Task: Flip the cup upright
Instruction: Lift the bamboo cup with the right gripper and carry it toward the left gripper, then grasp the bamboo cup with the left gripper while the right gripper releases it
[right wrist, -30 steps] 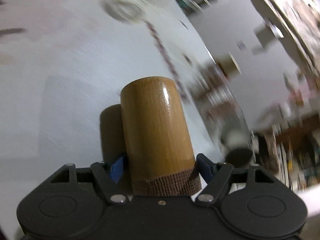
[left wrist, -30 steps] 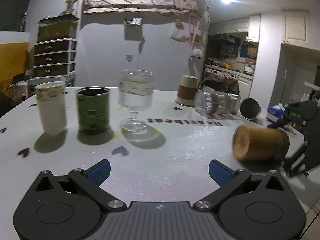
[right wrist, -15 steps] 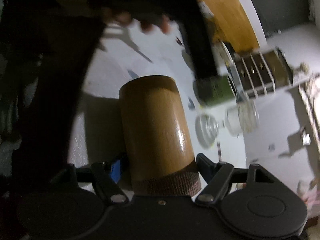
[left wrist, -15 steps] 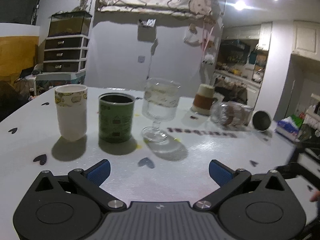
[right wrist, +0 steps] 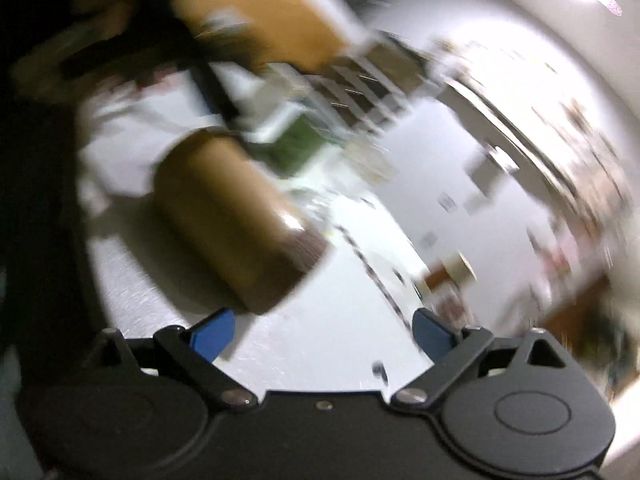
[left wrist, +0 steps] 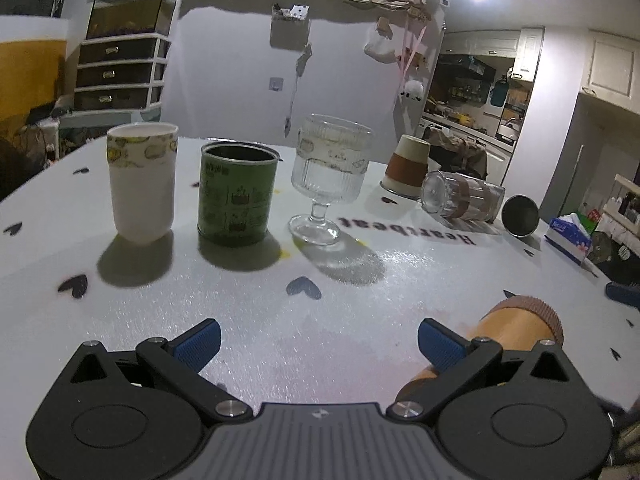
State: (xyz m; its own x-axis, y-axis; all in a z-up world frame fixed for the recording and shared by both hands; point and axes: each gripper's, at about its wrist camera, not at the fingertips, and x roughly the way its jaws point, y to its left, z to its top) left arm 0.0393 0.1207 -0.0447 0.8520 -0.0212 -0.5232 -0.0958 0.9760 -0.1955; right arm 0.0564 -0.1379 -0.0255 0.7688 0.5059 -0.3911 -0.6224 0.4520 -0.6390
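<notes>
A brown bamboo cup with a ribbed band at its end stands on the white table, just behind my left gripper's right finger. It shows blurred and tilted in the right wrist view, free of the fingers. My left gripper is open and empty, low over the table's front. My right gripper is open and empty, a little back from the cup.
On the table stand a white cup, a green tin, a stemmed glass and an upside-down paper cup. A clear glass and a metal cup lie on their sides. A tissue box sits at the right edge.
My right gripper held the bamboo cup, swung it round, then opened and let it go on the table. The left gripper stayed open and moved nearer the table.
</notes>
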